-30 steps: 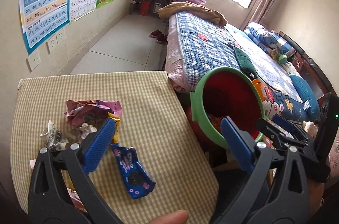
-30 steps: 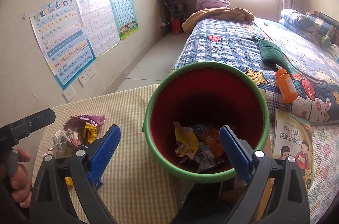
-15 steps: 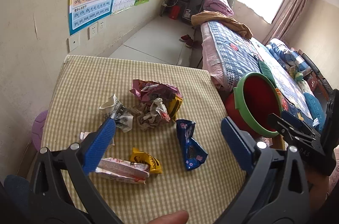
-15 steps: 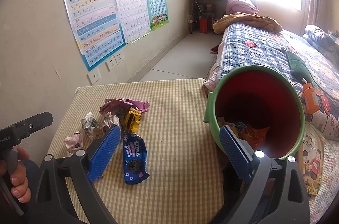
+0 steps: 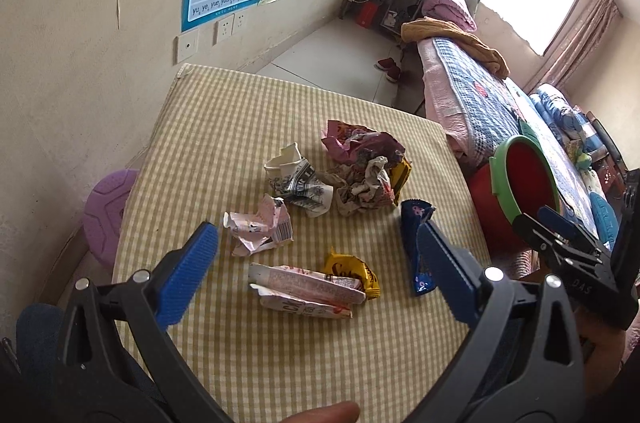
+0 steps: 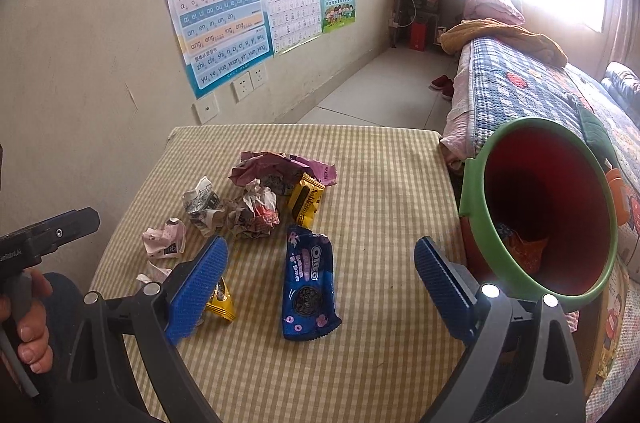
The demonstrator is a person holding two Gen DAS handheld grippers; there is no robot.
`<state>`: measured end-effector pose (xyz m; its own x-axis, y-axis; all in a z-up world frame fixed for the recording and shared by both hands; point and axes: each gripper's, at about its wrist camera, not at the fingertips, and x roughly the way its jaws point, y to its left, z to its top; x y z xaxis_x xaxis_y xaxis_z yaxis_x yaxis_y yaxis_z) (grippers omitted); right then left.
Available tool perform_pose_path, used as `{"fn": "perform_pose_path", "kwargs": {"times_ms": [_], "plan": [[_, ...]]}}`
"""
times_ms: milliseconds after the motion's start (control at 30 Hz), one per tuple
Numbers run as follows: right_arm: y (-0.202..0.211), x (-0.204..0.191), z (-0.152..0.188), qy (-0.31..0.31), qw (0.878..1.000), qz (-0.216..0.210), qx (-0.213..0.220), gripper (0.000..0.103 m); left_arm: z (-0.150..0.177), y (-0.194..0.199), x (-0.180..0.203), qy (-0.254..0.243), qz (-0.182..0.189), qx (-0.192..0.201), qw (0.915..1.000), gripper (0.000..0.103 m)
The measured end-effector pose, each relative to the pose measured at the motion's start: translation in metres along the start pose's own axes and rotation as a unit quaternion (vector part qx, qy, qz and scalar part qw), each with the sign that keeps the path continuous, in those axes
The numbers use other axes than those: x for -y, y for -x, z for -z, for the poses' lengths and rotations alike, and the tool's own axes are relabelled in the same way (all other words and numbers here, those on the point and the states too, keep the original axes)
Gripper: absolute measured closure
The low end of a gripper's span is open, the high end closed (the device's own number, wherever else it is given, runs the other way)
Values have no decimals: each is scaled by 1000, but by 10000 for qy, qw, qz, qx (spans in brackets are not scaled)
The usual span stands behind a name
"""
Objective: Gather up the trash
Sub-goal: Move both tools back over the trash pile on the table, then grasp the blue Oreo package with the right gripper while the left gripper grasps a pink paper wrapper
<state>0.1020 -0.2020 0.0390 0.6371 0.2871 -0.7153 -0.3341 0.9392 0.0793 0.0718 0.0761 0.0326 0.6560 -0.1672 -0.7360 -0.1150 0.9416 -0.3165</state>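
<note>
Nearest, in the right wrist view: right gripper [image 6: 320,271], blue pads spread wide, holding nothing, above a checked tablecloth [image 6: 384,179]. Directly ahead between the pads, lying flat: a blue Oreo wrapper [image 6: 308,283], long axis running straight away from the gripper, torn end pointing away toward the pile. Probably the easiest pick for the right side, needing only a drop down across its narrow width.

In the left wrist view: left gripper [image 5: 316,263], also spread wide and empty, over a long pink-and-white wrapper [image 5: 304,289] lying crosswise, with a small yellow wrapper [image 5: 354,273] touching its right end.

Farther: a heap of crumpled wrappers [image 6: 256,199] mid-table.

Off the table's right edge, beside the bed [image 6: 520,83]: a red bin with green rim [image 6: 472,183], tilted toward the camera, some trash inside.
</note>
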Motion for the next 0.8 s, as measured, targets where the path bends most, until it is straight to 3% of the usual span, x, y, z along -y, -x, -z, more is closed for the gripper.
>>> {"fn": "perform_pose_path", "kwargs": {"times_ms": [800], "plan": [[-78, -5, 21, 11, 9967, -64, -815, 12, -2, -60, -23, -44, -299, -624, 9976, 6]]}}
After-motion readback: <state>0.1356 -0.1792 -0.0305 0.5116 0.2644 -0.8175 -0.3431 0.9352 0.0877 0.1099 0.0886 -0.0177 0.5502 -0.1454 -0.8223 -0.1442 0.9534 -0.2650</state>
